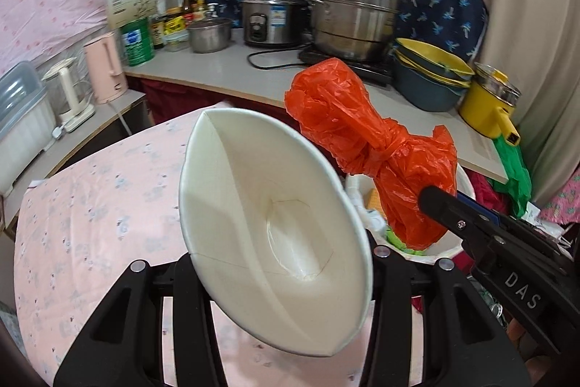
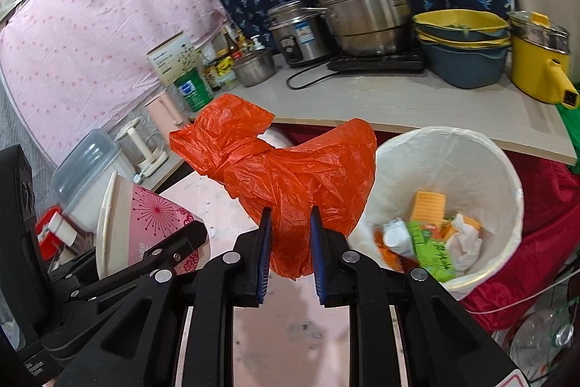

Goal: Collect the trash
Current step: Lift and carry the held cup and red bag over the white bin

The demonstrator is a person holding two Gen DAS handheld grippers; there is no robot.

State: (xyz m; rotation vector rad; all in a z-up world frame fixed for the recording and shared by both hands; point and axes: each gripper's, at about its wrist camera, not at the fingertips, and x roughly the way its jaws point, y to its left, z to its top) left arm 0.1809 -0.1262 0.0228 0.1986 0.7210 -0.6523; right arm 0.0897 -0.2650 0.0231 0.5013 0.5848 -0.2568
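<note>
The left gripper [image 1: 279,263] clamps a squashed paper cup [image 1: 268,223]; the right gripper [image 2: 290,242], marked "DAS", pinches a knotted orange bag [image 2: 286,169] near left of the bin [image 2: 471,165]. Only the right view shows cartons [image 2: 427,242] inside and the cup's pink print.

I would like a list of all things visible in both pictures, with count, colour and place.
plastic bag: 1, orange, knotted, in right gripper
paper cup: 1, white inside, pink outside, squashed, in left gripper
trash bin: 1, white liner, cartons and paper inside, below counter
steamer pot: 1, steel, purple cloth on top, on counter
rice cooker: 1, steel, counter
small pot: 1, steel, counter
basins: stacked, yellow and blue, counter
yellow pot: 1, counter right
kettle: 1, pink, side shelf
left gripper: black, shut on cup
right gripper: black, blue pads, shut on bag
</note>
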